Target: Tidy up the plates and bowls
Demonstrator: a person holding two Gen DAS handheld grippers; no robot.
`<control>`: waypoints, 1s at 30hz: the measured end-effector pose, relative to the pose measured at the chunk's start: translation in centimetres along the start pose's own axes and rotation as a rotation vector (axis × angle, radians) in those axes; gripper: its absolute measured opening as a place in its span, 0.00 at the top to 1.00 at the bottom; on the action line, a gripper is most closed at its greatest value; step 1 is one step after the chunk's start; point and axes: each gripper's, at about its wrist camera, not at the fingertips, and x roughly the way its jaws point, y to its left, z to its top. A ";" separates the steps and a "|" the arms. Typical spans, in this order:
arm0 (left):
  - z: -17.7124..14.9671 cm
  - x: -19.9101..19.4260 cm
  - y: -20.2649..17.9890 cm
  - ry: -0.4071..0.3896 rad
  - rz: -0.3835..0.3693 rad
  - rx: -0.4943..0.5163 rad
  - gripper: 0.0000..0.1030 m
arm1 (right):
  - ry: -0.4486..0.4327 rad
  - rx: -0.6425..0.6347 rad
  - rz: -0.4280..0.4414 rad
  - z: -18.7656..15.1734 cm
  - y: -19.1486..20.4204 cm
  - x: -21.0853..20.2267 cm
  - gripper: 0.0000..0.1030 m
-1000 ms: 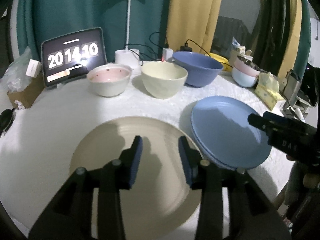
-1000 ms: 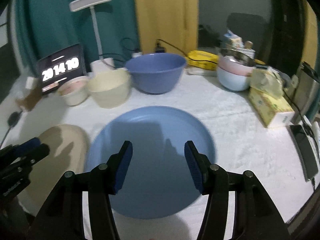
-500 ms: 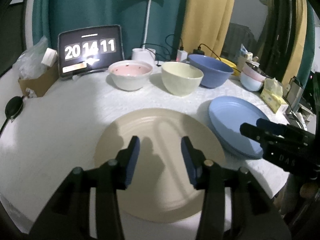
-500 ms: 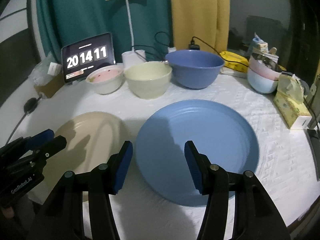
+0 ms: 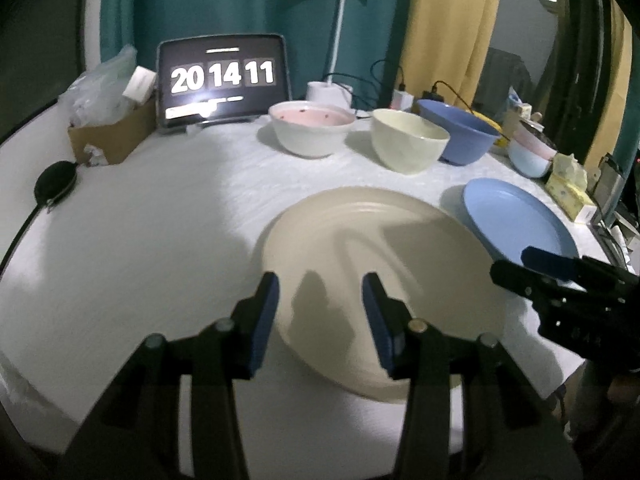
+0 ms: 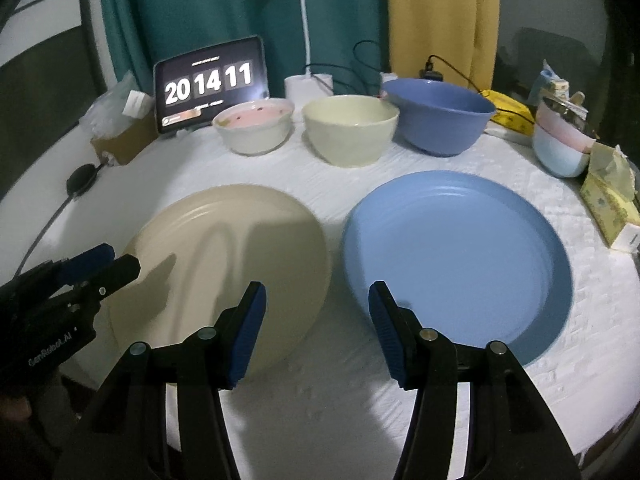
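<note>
**Blue-padded grippers held empty above two plates**

Blue pads are seen on both grippers, and nothing is held between either pair. The left gripper (image 5: 319, 312) is held partly open above the near edge of the beige plate (image 5: 384, 264). The right gripper (image 6: 317, 320) is held open, wider apart, above the bare cloth in the gap between the beige plate (image 6: 240, 256) and the blue plate (image 6: 460, 256). The two plates are laid side by side, apart, on the white tablecloth (image 6: 320, 400), beige to the left. Behind them three bowls are lined up: a pink-lined bowl (image 6: 254, 126), a cream bowl (image 6: 350, 130) and a large blue bowl (image 6: 438, 116). Farther back a tablet clock (image 6: 210, 82) and a desk lamp (image 6: 306, 28) are stood against a teal curtain (image 6: 192, 8). Stacked small bowls (image 6: 560, 140) and a tissue box (image 6: 610, 204) are placed at the right.
</note>
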 end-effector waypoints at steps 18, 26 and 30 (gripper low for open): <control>-0.9 2.2 2.7 0.052 0.025 -0.036 0.56 | 0.094 0.008 0.029 -0.9 1.5 3.1 0.54; -0.9 3.3 2.8 0.073 0.002 -0.018 0.57 | 0.121 0.028 0.031 -0.7 1.2 4.4 0.65; -0.9 3.6 2.3 0.082 -0.020 0.002 0.64 | 0.118 0.029 0.037 -0.5 1.1 4.5 0.73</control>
